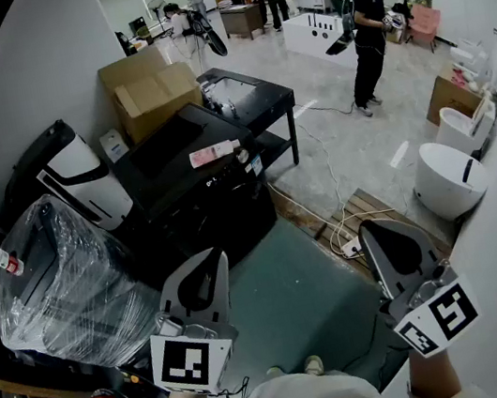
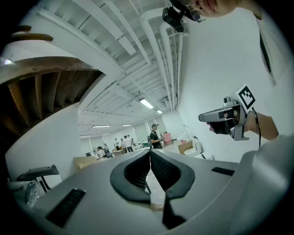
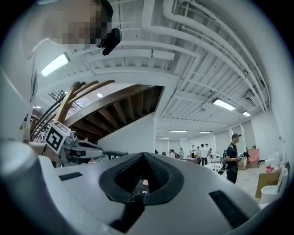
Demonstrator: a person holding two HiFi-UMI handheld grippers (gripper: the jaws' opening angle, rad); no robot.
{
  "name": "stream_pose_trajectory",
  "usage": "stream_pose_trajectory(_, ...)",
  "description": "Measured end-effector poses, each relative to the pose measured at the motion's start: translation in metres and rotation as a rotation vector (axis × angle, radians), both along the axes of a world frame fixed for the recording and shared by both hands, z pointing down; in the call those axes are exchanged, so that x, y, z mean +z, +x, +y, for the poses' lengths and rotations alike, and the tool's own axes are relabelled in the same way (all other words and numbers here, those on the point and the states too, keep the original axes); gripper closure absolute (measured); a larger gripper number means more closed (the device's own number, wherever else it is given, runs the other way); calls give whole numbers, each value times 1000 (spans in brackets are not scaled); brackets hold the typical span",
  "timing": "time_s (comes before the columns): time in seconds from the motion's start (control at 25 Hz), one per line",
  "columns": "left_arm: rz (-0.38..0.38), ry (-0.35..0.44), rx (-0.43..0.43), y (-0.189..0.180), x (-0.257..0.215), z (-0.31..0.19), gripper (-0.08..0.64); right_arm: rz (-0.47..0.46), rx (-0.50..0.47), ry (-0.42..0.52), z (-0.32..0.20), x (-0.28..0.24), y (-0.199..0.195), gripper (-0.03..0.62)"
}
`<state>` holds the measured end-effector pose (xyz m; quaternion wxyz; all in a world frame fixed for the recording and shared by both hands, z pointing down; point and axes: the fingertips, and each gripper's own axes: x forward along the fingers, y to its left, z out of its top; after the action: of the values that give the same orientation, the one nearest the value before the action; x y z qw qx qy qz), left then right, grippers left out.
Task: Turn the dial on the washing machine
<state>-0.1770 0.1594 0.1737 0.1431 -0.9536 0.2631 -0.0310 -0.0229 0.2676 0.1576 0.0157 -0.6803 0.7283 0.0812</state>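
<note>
The black washing machine (image 1: 177, 172) stands ahead of me on the floor, with a pink packet (image 1: 213, 153) on its top. A small round dial (image 1: 243, 156) shows at its front right corner. Both grippers are held low, in front of my body and well short of the machine. My left gripper (image 1: 216, 260) (image 2: 149, 152) has its tips together with nothing between them. My right gripper (image 1: 364, 228) (image 3: 144, 156) is also shut and empty. Each gripper view shows the other gripper off to the side, the right gripper (image 2: 225, 120) and the left gripper (image 3: 76, 149).
A plastic-wrapped bundle (image 1: 53, 275) and a white-and-black appliance (image 1: 82, 175) stand left of the machine. Behind are a cardboard box (image 1: 151, 91) and a black table (image 1: 254, 97). A pallet with cables (image 1: 348, 223) and white tubs (image 1: 449, 172) lie right. A person (image 1: 370, 34) stands farther off.
</note>
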Motion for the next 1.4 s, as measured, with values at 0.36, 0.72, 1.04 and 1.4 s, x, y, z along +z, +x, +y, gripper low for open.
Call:
stream_pose_trajectory(0.36, 1, -1, 5, 2, 8, 2, 538, 13, -32, -33, -3, 15, -4, 571)
stream_pose_trajectory(0.72, -46, 26, -10, -6, 19, -1, 538, 16, -60, -58, 0, 21, -7, 571)
stream_pose_trajectory(1.04, -46, 1, -1, -2, 26, -13, 538, -25, -25, -106, -12, 37, 10, 323)
stream_pose_trajectory(1.4, -55, -21, 14, 21, 42, -52, 538, -14, 5, -144, -51, 51, 28, 321)
